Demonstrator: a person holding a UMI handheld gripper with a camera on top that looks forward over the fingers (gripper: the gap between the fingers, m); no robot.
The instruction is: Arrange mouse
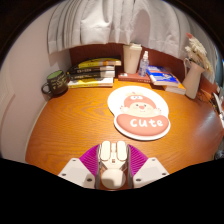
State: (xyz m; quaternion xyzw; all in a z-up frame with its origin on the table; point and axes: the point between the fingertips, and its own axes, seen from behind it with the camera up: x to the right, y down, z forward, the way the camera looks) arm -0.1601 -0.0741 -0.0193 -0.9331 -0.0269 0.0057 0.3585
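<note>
Mouse (113, 165), pale pink and white, sits low and close between the two fingers of the gripper (113, 172), its buttons facing forward over the table. The magenta pads (90, 156) flank it on either side and appear to press its sides, so the fingers pinch the mouse rather than stand spread.

Just ahead of the fingers lies a shaped mouse mat (139, 111) with a cartoon figure and the word "cute" on a red band. Nothing lies between the mouse and the mat.

Beyond the mat, along the far edge, things are ranged in a row: a dark green mug (54, 83) on one side, a stack of books (95, 72) beside it, a tall white cup (132, 58) near the middle, a small bottle (145, 63) next to it, and a blue-covered book (166, 77) further along.

All of this rests on a round wooden table (70, 125) of warm orange-brown grain. Behind it hang pale curtains (100, 22) with daylight coming through.
</note>
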